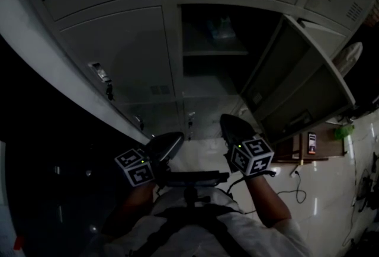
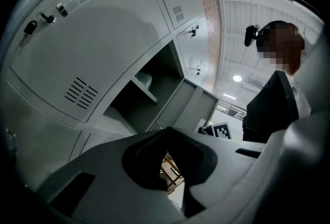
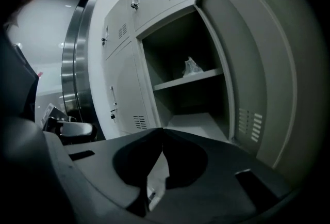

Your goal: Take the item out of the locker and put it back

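A grey locker (image 1: pixel 213 54) stands open, its door (image 1: pixel 296 84) swung out to the right. On its inner shelf (image 3: pixel 188 79) lies a small clear-wrapped item (image 3: pixel 192 66), also seen as the item (image 1: pixel 220 28) in the head view and the item (image 2: pixel 144 79) in the left gripper view. My left gripper (image 1: pixel 166 146) and right gripper (image 1: pixel 234 125) hang low in front of the locker, well short of the shelf. Both are shut, tips touching, with nothing between them. The same shows for the left gripper (image 2: pixel 166 132) and the right gripper (image 3: pixel 161 132) in their own views.
Closed locker doors (image 1: pixel 118 54) with handles and padlocks flank the open one. A wooden stool (image 1: pixel 305 146) with a phone on it stands at the right on the glossy white floor. A cable (image 1: pixel 293 193) trails on the floor. The person's torso (image 1: pixel 195 232) fills the bottom.
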`<state>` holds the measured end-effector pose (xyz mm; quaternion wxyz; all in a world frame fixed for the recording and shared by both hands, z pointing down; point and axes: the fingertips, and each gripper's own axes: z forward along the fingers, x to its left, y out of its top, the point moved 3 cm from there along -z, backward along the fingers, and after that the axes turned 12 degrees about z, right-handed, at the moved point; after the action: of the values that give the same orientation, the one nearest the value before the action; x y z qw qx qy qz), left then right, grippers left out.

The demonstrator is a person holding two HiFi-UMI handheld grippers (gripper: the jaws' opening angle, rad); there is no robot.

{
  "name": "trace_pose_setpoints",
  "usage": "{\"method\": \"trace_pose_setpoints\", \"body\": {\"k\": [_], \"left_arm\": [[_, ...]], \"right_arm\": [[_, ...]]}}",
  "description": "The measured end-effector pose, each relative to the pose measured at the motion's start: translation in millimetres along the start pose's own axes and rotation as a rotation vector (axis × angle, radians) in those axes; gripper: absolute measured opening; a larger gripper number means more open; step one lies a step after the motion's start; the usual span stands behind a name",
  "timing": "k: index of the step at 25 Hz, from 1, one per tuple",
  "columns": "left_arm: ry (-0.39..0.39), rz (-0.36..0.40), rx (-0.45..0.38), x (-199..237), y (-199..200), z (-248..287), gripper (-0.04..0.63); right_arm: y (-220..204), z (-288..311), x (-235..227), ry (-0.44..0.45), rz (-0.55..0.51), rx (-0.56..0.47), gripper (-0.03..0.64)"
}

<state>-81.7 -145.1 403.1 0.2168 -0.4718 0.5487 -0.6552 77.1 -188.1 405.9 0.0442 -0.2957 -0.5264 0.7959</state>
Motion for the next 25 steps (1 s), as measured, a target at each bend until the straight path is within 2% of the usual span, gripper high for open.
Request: {"method": "trace_pose_setpoints", "body": {"k": [4,9,11,14,20,25], "left_arm": [[-0.034,0.045,-0.005,-3.8,17.0,19.3,0.003],[-0.104,0.104,-0.026,-6.9,48.5,48.6,0.003],[-0.120,0.142,-0.042,-6.9,65.7,59.9,0.003],[-0.125,0.201,-0.057,-3.5,89.9,75.9,0.003],[-0.116,0.260,-0.085,5.9,127.4,101.7,0.003],[-0.101,0.286,-0.092,14.1,148.5,117.2,0.003]], "right_arm": [[33.9,2.6,-0.1,-0.008,-0.069,-0.057,0.000],[92.8,16.4,-3.6,0.008,-0.019,-0.103,0.000],[120.8,24.2,-5.4,-0.004,-0.031,-0.129,0.048],[157.8,38.1,-7.1,-0.020,-0.072,-0.173,0.084],[201.2,67.4,-11.8,-0.067,-0.180,-0.217,0.095],[226.8,91.6,-20.5,-0.089,-0.178,-0.219,0.126]]}}
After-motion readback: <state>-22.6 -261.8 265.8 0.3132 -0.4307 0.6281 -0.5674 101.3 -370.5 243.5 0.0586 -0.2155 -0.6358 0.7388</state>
